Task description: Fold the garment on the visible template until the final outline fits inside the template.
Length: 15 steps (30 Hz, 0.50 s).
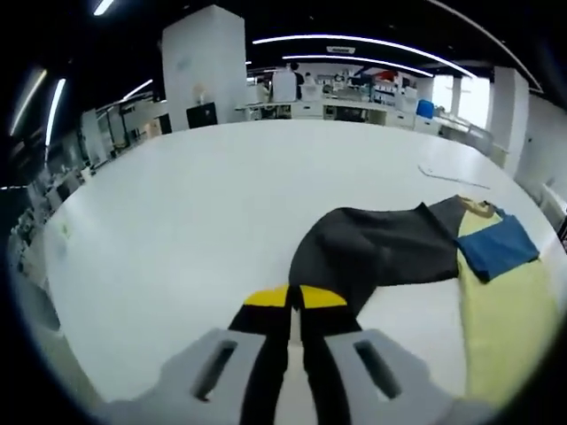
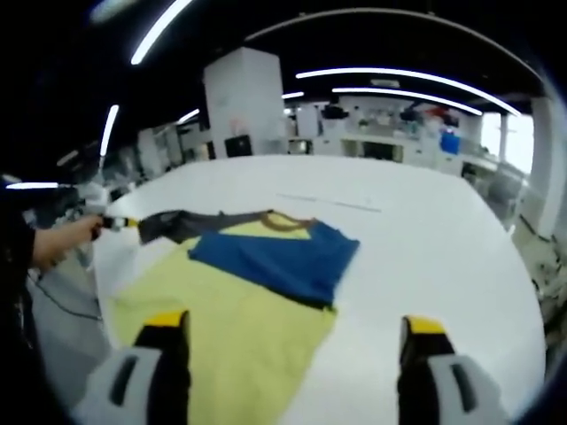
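The garment lies flat on the white table [image 1: 195,221]: a pale yellow body [image 2: 221,319], a blue panel [image 2: 279,257] folded over it, and a dark grey sleeve [image 1: 381,248]. In the left gripper view the sleeve runs straight into my left gripper [image 1: 291,297], whose yellow-tipped jaws are shut on the sleeve's end. In the right gripper view my right gripper [image 2: 294,323] hovers over the yellow body's near edge, jaws wide open and holding nothing. There a hand [image 2: 62,241] holds the left gripper [image 2: 111,221] at the stretched sleeve's [image 2: 177,223] tip.
A thin line [image 2: 328,204] is marked on the table beyond the garment, also visible as a thin line [image 1: 452,177] past the collar. White pillars [image 1: 202,66], desks and shelves stand behind the table. The table's rounded edge [image 2: 523,292] falls away on the right.
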Each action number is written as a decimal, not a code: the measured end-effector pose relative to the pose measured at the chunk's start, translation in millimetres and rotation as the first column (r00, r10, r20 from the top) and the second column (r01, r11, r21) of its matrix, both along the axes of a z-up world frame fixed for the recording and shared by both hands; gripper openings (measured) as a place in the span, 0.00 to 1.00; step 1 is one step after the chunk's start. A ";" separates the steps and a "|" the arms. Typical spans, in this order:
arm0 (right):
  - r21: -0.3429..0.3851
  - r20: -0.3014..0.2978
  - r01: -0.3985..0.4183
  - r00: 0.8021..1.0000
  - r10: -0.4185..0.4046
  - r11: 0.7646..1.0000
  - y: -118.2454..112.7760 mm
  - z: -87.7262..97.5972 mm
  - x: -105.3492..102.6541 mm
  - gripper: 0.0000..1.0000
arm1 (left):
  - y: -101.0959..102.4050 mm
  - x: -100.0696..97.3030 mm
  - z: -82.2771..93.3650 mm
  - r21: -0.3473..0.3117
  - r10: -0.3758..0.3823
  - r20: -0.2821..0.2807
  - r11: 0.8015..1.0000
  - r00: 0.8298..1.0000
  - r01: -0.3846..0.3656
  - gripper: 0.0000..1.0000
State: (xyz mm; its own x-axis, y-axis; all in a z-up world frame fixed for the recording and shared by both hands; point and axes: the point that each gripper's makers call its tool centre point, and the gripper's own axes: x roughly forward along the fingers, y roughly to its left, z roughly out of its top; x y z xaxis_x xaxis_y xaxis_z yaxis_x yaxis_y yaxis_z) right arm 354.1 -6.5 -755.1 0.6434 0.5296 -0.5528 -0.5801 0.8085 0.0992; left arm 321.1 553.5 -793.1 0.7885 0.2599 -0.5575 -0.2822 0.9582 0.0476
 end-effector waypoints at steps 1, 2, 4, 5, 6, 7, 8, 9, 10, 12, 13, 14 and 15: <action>-0.002 -0.001 -0.003 1.000 0.003 1.000 0.2 0.3 -0.4 0.99 | -0.8 1.1 1.2 0.006 -0.001 -0.004 1.000 1.000 0.001 0.00; -0.006 -0.002 -0.005 1.000 0.005 1.000 0.1 0.5 -0.8 0.99 | 4.5 2.9 1.6 0.014 -0.002 -0.009 1.000 1.000 0.002 0.00; -0.013 -0.001 -0.007 1.000 0.007 1.000 -0.4 1.9 -1.2 0.99 | 11.4 4.4 3.7 0.031 -0.002 -0.016 1.000 1.000 0.003 0.00; -0.012 0.002 -0.006 1.000 0.006 1.000 -0.7 2.9 -1.1 0.99 | 13.6 4.9 4.7 0.034 -0.003 -0.019 0.999 1.000 0.004 0.00; -0.010 0.003 -0.005 1.000 0.005 1.000 -1.2 3.8 -1.0 0.99 | 16.9 5.8 4.8 0.035 -0.002 -0.023 0.999 1.000 0.003 0.00; -0.009 0.003 -0.004 1.000 0.004 1.000 -1.4 4.6 -1.2 0.99 | 22.5 6.7 5.2 0.036 0.003 -0.031 0.999 1.000 -0.002 0.00; -0.008 0.004 -0.003 1.000 0.003 1.000 -1.6 5.5 -1.6 0.99 | 26.1 7.7 5.5 0.040 0.005 -0.035 0.999 0.999 -0.003 0.00; -0.008 0.005 -0.003 1.000 0.003 1.000 -1.9 6.1 -2.0 0.99 | 37.2 10.5 5.9 0.064 0.010 -0.044 0.998 0.999 -0.007 0.00; -0.008 0.004 -0.003 1.000 0.003 1.000 -2.3 6.0 -2.1 0.99 | 41.2 11.5 5.7 0.072 0.008 -0.055 0.997 0.998 -0.004 0.00; -0.011 0.001 -0.002 1.000 0.002 1.000 -3.3 5.8 -3.4 0.99 | 44.7 14.1 7.6 0.074 0.001 -0.054 0.997 0.999 0.003 0.00; -0.012 0.000 0.000 1.000 0.000 1.000 -3.9 5.5 -3.7 0.99 | 42.1 18.3 9.6 0.072 -0.006 -0.052 0.997 0.999 0.009 0.00; -0.014 -0.004 0.004 1.000 -0.004 1.000 -4.8 4.8 -4.6 0.99 | 44.0 19.8 8.5 0.067 -0.010 -0.057 0.998 0.998 0.014 0.00; -0.016 -0.006 0.007 1.000 -0.007 1.000 -5.3 4.5 -5.0 0.99 | 46.7 18.0 6.2 0.069 -0.012 -0.064 0.998 0.998 0.017 0.00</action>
